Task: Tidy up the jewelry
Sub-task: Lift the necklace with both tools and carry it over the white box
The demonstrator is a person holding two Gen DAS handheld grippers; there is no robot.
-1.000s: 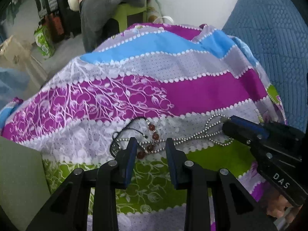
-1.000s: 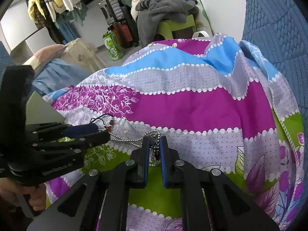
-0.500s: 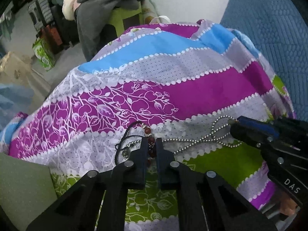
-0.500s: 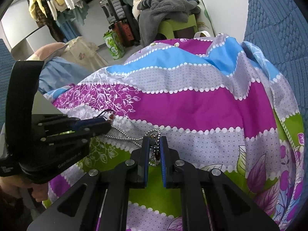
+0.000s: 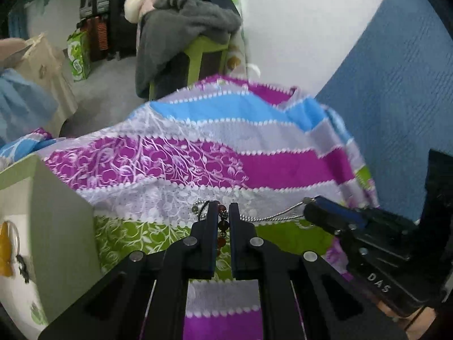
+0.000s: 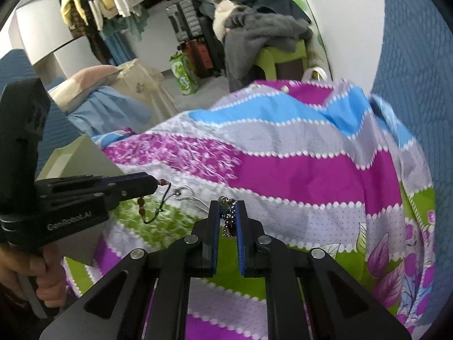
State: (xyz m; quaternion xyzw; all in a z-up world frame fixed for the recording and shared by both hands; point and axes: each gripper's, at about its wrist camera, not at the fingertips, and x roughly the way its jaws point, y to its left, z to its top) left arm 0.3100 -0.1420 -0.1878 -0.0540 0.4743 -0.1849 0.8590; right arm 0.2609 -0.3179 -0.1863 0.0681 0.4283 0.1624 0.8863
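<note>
At the far left an open box [image 5: 65,226] already holds a yellow trinket on a ring [image 5: 7,249]. The left hand-held gripper [image 5: 219,215] is clamped on a red-beaded cord bracelet [image 5: 221,231], lifted clear of the striped bedspread [image 5: 198,167]. The right hand-held gripper [image 6: 228,212] pinches a silver ball chain [image 6: 230,221]. Judging by this, the two pieces are only being parted; neither is boxed yet.

A white plain wall [image 6: 351,14] stands at 12 o'clock. Before it is a lime-green plastic stool [image 6: 279,56] under a heap of grey fleece clothes [image 6: 263,34]. The pale grey floor [image 5: 110,85] runs toward 11 o'clock, where dark stacked suitcases [image 6: 195,36] stand beside a green printed bag [image 6: 182,73]. At 3 o'clock rises a blue quilted fabric surface [image 5: 396,85]. Light is even.
</note>
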